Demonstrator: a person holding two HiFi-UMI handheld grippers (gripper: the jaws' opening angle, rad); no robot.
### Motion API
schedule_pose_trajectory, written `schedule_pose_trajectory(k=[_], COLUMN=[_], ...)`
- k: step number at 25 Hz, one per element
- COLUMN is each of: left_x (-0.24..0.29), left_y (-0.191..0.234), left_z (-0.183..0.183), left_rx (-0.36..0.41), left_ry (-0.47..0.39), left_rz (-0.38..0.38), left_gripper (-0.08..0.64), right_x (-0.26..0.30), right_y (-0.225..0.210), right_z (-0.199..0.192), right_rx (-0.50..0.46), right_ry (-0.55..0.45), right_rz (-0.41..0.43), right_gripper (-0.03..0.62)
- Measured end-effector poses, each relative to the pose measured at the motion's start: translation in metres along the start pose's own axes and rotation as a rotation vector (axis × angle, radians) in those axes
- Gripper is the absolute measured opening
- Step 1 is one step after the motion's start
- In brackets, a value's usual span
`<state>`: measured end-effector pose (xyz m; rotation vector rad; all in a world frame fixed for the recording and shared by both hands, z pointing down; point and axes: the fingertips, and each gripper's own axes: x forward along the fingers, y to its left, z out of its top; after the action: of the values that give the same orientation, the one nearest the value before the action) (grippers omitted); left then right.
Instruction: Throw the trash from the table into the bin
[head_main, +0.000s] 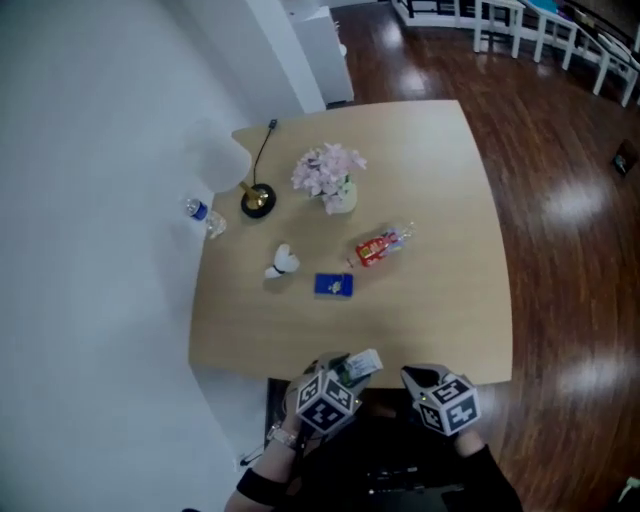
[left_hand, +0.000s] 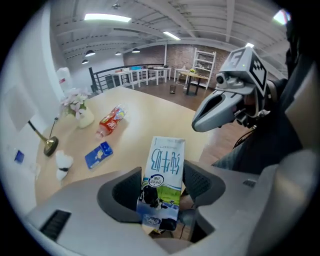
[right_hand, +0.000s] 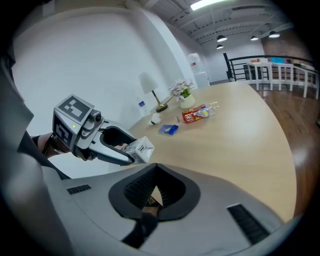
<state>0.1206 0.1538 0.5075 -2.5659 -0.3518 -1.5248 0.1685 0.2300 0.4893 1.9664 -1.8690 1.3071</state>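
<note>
The left hand-held gripper clamps a white, blue and green milk carton, lower centre of the frame, by the pale wooden worktop's near edge. The right hand-held gripper is closed, empty.

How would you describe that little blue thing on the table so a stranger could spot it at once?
On the pale wooden table, find the pink flowers. Just nearer than them lies a flat packet, between a crumpled white wad and a red wrapper; it alone is blue and rectangular.
</note>
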Motion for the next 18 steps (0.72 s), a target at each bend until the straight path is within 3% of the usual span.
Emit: schedule_pose_trajectory(k=[9,18], left_x=[-0.046,-0.082], left_y=[0.012,0.000], left_z=[-0.112,-0.274], left_rx=[-0.272,-0.675], left_ry=[-0.015,0.017], left_rz=[0.118,0.253], left_gripper=[0.267,0.267], right_x=[0.064,0.122], right_y=[0.094,0.195], right_z=[-0.006,-0.035], right_rx=[-0.221,-0.486], right_ry=[0.158,0.362], right_rz=[0.160,0.342], right_gripper=[0.005,0.005])
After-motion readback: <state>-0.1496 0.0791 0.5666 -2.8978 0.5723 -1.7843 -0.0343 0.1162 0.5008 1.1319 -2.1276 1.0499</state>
